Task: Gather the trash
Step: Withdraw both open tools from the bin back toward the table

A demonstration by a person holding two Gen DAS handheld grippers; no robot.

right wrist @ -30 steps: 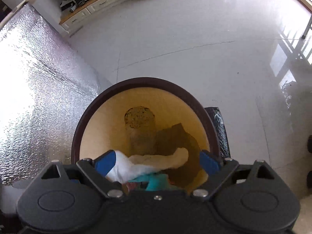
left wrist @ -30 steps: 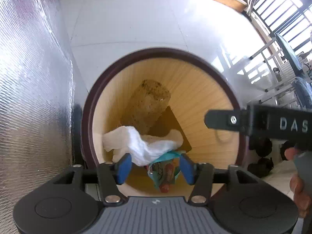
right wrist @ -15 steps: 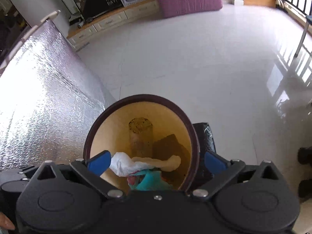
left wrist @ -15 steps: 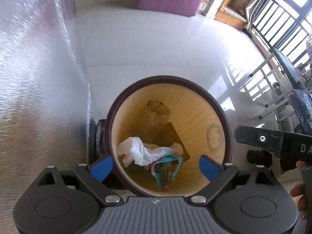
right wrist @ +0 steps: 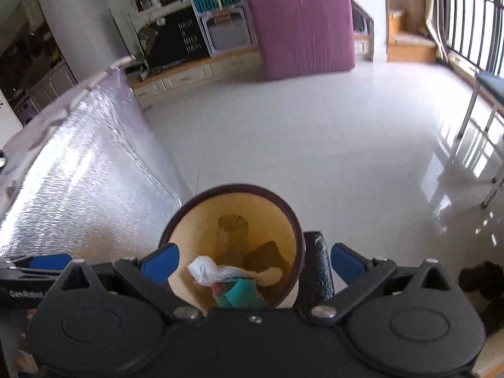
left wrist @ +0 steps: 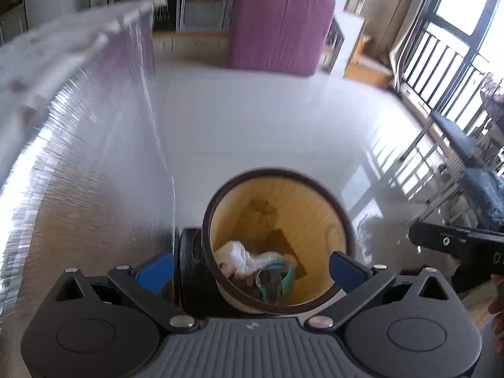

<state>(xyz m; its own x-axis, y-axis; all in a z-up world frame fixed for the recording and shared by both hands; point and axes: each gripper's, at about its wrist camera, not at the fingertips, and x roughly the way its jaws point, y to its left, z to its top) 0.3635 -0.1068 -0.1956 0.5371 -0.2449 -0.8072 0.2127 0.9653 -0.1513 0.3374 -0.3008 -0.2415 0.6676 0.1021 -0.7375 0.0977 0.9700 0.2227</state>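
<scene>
A: White tissue (left wrist: pixel 245 256) and the teal wrapper (left wrist: pixel 277 278) lie in the bottom of the wood-lined bin (left wrist: pixel 315 220), just ahead of and below my left gripper (left wrist: pixel 250 266). I'd say they sit there because both loads were let go over the mouth.

B: And the jaws?

A: Both spread as wide as they go, nothing between the pads. The left has just been opening, empty; the right gripper (right wrist: pixel 253 263) likewise holds nothing.

B: Versus a second ago?

A: The bin looks smaller and lower now; I've lifted both grippers off it, so the pink mattress (right wrist: pixel 302 28) beyond shows.
</scene>
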